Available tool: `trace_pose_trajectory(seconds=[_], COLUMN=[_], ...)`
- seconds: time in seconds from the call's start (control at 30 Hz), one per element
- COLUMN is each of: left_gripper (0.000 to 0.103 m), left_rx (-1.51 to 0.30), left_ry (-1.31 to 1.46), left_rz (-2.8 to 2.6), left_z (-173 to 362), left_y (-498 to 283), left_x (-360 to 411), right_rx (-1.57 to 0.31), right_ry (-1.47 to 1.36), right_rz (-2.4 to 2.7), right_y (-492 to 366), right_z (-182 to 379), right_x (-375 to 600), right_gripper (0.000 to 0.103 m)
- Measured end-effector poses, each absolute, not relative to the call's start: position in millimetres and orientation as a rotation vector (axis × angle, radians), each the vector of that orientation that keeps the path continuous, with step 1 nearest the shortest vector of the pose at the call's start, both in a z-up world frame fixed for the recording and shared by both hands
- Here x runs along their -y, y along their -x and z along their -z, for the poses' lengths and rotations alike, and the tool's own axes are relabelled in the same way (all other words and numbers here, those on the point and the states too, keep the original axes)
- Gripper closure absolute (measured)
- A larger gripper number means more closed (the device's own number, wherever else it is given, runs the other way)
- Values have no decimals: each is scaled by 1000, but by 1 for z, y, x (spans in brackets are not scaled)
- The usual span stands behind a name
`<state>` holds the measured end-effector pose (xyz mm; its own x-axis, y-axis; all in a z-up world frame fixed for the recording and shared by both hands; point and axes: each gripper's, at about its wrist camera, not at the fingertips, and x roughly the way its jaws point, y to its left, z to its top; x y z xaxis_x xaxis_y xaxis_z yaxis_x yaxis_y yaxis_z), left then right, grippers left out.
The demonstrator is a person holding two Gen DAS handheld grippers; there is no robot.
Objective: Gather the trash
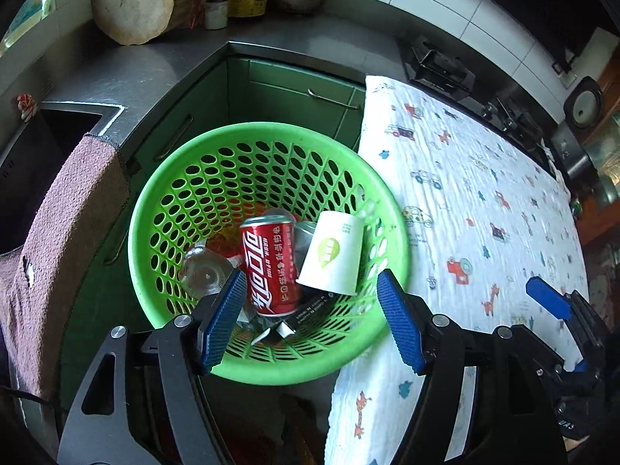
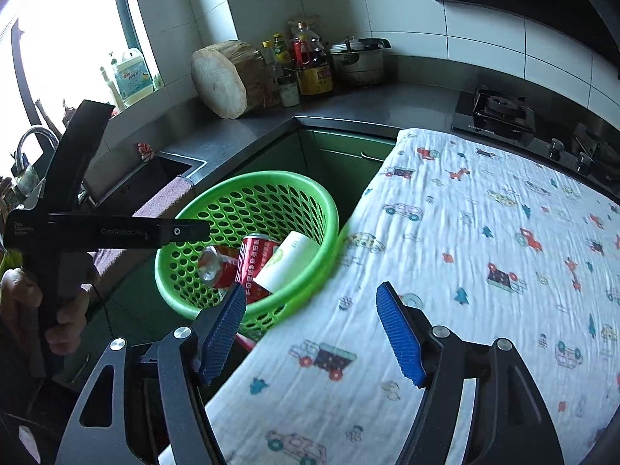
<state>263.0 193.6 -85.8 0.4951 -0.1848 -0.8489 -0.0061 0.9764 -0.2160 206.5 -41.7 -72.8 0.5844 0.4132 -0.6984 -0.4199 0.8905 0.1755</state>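
A green perforated basket (image 1: 201,193) stands beside the cloth-covered table and also shows in the right wrist view (image 2: 248,190). In it lie a red cola can (image 1: 269,267), a white paper cup (image 1: 335,257), a clear plastic bottle (image 1: 203,273) and dark scraps. My left gripper (image 1: 312,300) is open and empty, directly above the basket's near rim. My right gripper (image 2: 310,312) is open and empty, over the table's left edge, right of the basket. The can (image 2: 252,263) and cup (image 2: 285,261) show in the right wrist view too.
The table carries a white cloth with a vehicle print (image 2: 484,252). A brown towel (image 1: 66,232) hangs by the sink (image 1: 58,131). A grey counter holds a wooden chopping block (image 2: 224,77), bottles and a pot (image 2: 358,60). A gas stove (image 2: 500,110) lies behind the table.
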Motion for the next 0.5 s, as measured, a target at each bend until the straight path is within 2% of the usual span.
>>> trace_pose_trajectory(seconds=[0.13,0.37,0.4,0.43,0.5], left_gripper=[30,26,25,18,15], left_rx=[-1003,-933,-917,-903,-866], left_ry=[176,99,85,72,37], left_rz=[100,62,55,49,36], left_z=[72,46,41,36,27], left_y=[-236,-183,-175,-167,-151], left_x=[-174,-143,-139,-135,-127], right_rx=[-817,-829,-832,-832,-827], right_ry=[28,24,16,8,2], right_rz=[-475,-423,-414,-404,-396], right_y=[-185,-147,-142,-136,-125], right_z=[70,61,60,58,54], right_x=[57,85,90,95,105], right_gripper=[30,27,26,23,22])
